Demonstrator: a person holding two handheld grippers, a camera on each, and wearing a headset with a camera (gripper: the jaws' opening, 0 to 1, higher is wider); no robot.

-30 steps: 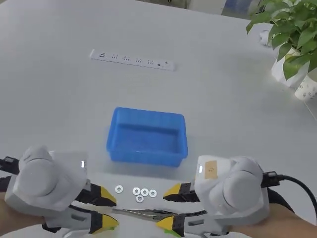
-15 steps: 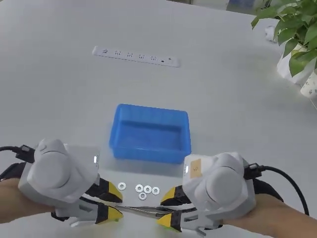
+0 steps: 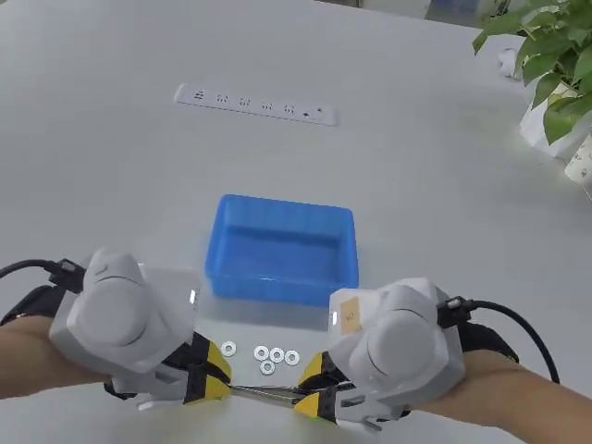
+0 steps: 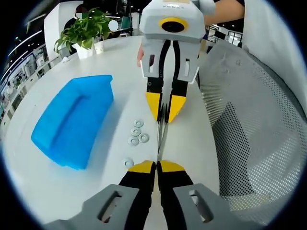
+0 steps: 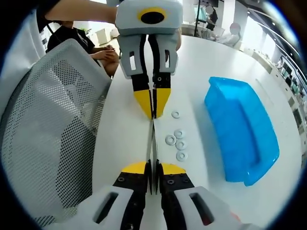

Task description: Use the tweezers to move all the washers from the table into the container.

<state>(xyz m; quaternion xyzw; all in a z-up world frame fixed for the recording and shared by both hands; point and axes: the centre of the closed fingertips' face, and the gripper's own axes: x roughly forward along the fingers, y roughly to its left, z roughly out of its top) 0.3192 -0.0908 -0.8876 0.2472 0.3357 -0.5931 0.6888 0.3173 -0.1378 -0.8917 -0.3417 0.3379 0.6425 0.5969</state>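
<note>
Slim metal tweezers (image 3: pixel 265 393) lie along the table's near edge, and each gripper holds one end. My left gripper (image 3: pixel 215 382) is shut on the left end, my right gripper (image 3: pixel 313 398) on the right end. In the left gripper view my yellow tips (image 4: pixel 156 167) pinch the tweezers (image 4: pixel 161 136), with the right gripper (image 4: pixel 166 106) facing me. The right gripper view mirrors this: my right gripper (image 5: pixel 153 168), tweezers (image 5: pixel 151 139), left gripper (image 5: pixel 152 102). Several steel washers (image 3: pixel 268 356) (image 4: pixel 136 134) (image 5: pixel 177 139) lie between the tweezers and the blue container (image 3: pixel 282 250) (image 4: pixel 72 122) (image 5: pixel 242 127).
A white power strip (image 3: pixel 254 104) lies at the far side of the white table. A potted plant (image 3: pixel 555 55) stands at the far right. A grey mesh chair (image 4: pixel 249 124) (image 5: pixel 53 124) is close to the table's near edge.
Both grippers have come in toward each other and shut on the ends of the tweezers; a second ago their jaws stood open around them. The washers have not moved.
</note>
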